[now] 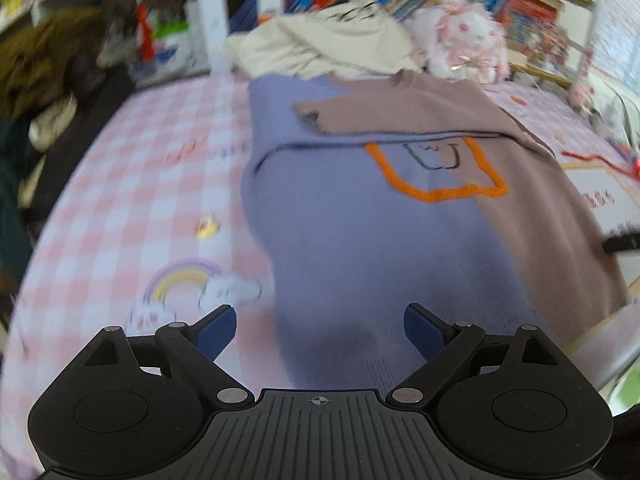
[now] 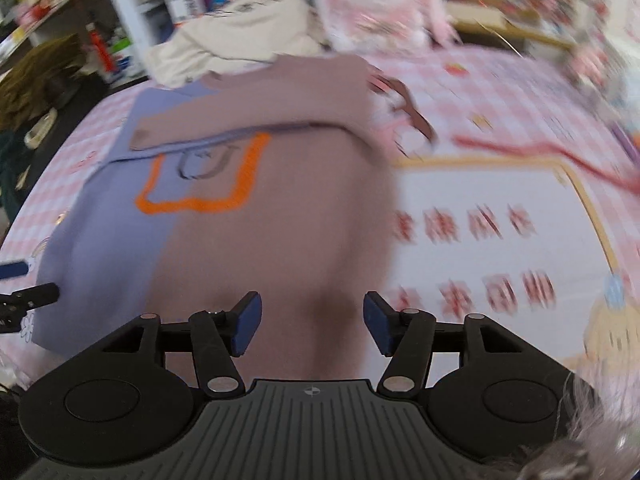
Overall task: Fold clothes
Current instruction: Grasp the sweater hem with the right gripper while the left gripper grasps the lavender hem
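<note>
Both grippers are hovering above the sweater's point(image 1: 360, 240) near hem, fingers spread wide and gripping nothing: left gripper point(image 1: 318, 330) over its purple half, right gripper point(image 2: 312, 322) over the mauve, the garment lying flat on the checked bedsheet point(image 1: 132, 168)

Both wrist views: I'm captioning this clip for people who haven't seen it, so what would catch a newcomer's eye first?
First, the two-tone sweater, purple on one half and mauve on the other, lying on the pink checked sheet with an orange outline stitched on its chest and sleeves folded across. Behind it sit a pink plush rabbit and a cream garment. Both the left gripper and the right gripper hover open over the hem.
</note>
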A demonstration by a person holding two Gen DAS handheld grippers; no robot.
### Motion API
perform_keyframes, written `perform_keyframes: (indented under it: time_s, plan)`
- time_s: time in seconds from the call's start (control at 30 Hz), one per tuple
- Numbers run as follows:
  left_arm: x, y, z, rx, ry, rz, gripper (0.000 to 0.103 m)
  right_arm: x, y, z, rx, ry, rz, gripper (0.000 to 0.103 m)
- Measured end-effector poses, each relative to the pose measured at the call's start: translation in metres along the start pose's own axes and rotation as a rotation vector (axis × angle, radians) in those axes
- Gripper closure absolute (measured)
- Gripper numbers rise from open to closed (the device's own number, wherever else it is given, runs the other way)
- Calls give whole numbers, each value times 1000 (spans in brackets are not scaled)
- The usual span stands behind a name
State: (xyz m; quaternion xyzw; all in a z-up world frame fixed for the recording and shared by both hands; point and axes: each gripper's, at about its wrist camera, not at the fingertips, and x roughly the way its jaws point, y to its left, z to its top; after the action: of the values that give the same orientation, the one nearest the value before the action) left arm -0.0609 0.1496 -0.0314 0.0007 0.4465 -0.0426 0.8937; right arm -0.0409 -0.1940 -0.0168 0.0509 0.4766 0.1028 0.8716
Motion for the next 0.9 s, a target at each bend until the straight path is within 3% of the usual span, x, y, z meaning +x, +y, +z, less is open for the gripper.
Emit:
perform_keyframes:
  time_s: [0.23, 0.27, 0.37, 0.5, 0.53, 0.63, 0.7, 0.77, 0.9]
  plan:
    - [3, 15, -3, -125, 19, -39, 15, -5, -24, -15, 130, 30, -10, 48]
    - [4, 17, -4, -142, 22, -44, 23, -4, -27, -16, 144, 35, -16, 48]
    - [5, 23, -5, -196, 30, -61, 31, -1, -32, -18, 170, 46, -31, 54]
    - [7, 31, -7, -267, 41, -83, 59, 2, -28, -17, 155, 50, 7, 76]
    - [7, 32, -6, -274, 41, -88, 61, 3, -26, -16, 144, 52, 15, 80]
    - [5, 26, -3, -245, 27, -102, 71, 7, -19, -14, 110, 57, 36, 87]
    - [3, 22, -1, -226, 18, -111, 90, 7, -17, -13, 100, 54, 47, 91]
    - [1, 18, 2, -206, 9, -120, 94, 5, -16, -12, 91, 39, 59, 93]
    - [-2, 10, 6, -167, -9, -138, 93, -19, -9, -8, 56, -95, 148, 93]
